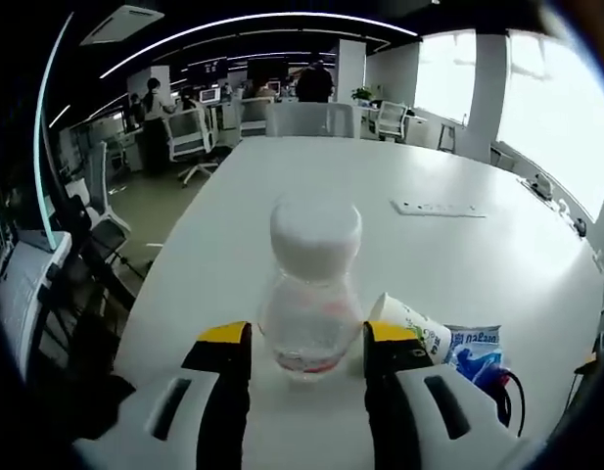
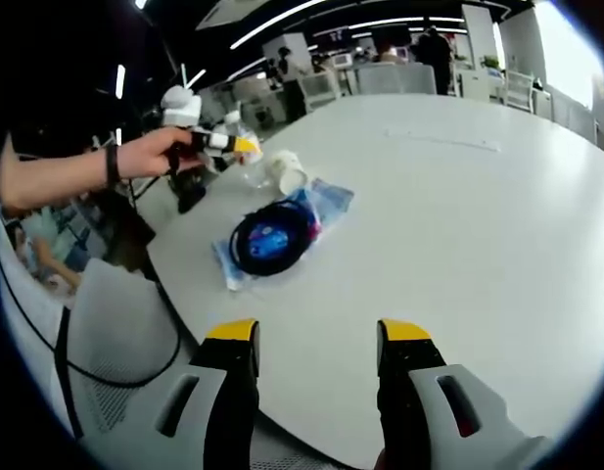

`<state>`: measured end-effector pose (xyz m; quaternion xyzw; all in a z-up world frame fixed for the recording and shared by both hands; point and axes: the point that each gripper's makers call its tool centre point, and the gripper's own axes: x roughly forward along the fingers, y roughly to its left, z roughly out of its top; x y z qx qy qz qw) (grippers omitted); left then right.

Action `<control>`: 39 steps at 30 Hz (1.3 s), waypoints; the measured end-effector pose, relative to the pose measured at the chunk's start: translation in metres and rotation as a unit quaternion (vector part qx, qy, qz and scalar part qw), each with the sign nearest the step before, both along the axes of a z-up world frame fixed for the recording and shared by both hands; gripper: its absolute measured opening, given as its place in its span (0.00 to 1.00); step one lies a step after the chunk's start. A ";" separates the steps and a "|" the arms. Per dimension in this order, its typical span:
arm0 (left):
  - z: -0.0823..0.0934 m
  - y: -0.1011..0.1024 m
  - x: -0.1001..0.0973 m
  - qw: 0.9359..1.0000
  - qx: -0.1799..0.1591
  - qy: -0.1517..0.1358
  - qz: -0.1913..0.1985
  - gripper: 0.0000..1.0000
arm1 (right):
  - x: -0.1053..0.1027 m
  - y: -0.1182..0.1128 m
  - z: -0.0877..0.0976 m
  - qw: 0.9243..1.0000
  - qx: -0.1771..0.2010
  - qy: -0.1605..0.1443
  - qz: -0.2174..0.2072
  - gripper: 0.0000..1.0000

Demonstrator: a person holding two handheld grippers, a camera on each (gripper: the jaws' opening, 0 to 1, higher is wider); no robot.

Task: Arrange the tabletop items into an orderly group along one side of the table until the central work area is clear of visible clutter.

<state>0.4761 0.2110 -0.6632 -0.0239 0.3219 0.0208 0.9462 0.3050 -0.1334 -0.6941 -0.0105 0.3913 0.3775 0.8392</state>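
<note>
Clear bottle (image 1: 311, 313), white cap (image 1: 315, 238)

- A large white table (image 1: 478, 255) with a rounded edge is seen in an open office.
- White office chairs (image 1: 189, 137) are set at its far end and along the left side.
- Bright windows (image 1: 551, 108) are seen on the right.
- The dark ceiling is crossed by long curved light strips (image 1: 243, 22).
- A grey floor (image 1: 164, 211) is seen left of the table.
- A white strip (image 1: 439, 209) lies flat on the far table surface.
</note>
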 end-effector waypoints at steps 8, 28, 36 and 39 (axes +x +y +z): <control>0.001 -0.003 0.001 1.000 0.010 -0.003 -0.025 0.38 | -0.002 0.001 -0.001 1.000 -0.002 0.001 0.001 0.47; 0.002 -0.003 0.002 0.999 0.002 0.017 0.030 0.40 | -0.002 -0.004 0.003 1.000 -0.001 -0.004 -0.003 0.46; 0.014 -0.006 -0.016 1.000 -0.005 0.007 0.027 0.46 | 0.000 0.000 0.003 1.000 0.004 -0.004 -0.005 0.46; 0.016 -0.002 -0.027 0.999 -0.016 0.003 0.034 0.47 | 0.001 0.003 0.003 1.000 0.004 -0.005 -0.002 0.46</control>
